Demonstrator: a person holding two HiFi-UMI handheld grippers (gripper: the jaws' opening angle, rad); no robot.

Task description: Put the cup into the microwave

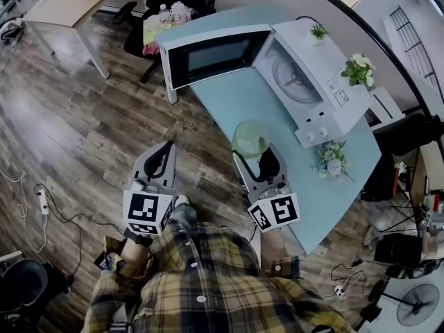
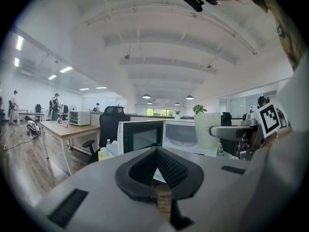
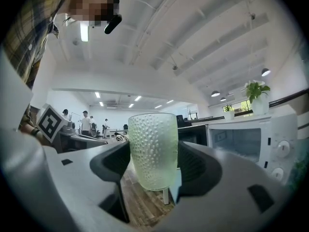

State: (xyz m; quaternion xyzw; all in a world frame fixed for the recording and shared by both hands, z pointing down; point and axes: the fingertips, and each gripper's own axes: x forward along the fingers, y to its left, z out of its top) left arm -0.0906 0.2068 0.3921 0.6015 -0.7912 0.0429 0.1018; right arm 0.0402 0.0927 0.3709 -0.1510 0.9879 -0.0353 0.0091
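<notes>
The pale blue table (image 1: pixel 239 106) carries a white microwave (image 1: pixel 326 71), its door (image 1: pixel 215 55) swung wide open to the left of the cavity. A potted plant (image 1: pixel 357 70) stands on the microwave, and a flower bunch (image 1: pixel 331 159) sits near its front corner. The right tongs (image 1: pixel 258 152) clamp the frosted green cup (image 1: pixel 250 137) upright over the table's near edge, apart from the microwave. The left tongs (image 1: pixel 165 151) hang closed and empty above the wooden floor (image 1: pixel 83 116).

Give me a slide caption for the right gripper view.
Right gripper clamps a dimpled green cup upright, with the open microwave at right.
</notes>
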